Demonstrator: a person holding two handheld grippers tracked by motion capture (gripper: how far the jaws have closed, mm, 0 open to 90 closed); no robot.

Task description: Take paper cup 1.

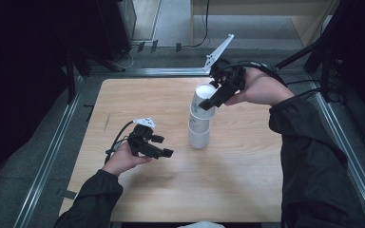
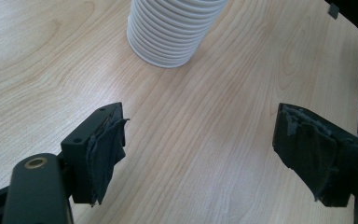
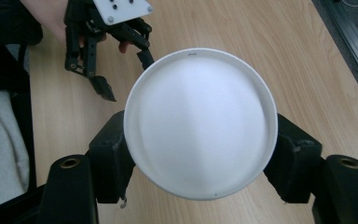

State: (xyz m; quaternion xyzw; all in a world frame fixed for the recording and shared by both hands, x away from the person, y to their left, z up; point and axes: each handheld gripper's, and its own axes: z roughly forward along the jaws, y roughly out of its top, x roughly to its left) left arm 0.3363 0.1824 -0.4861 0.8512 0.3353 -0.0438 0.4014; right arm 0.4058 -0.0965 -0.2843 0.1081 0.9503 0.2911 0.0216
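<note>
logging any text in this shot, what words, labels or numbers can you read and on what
No text can be read in any view.
A tiny dark embossed mark sits on the far rim of the top cup, held by the right gripper: too small to read.
The cup stack, the table and the left gripper carry no print.

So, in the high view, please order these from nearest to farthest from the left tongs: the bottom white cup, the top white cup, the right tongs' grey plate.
1. Bottom white ribbed cup, to their right.
2. Top white cup, higher in the stack.
3. Grey three-cornered plate, at the far table edge.
</note>
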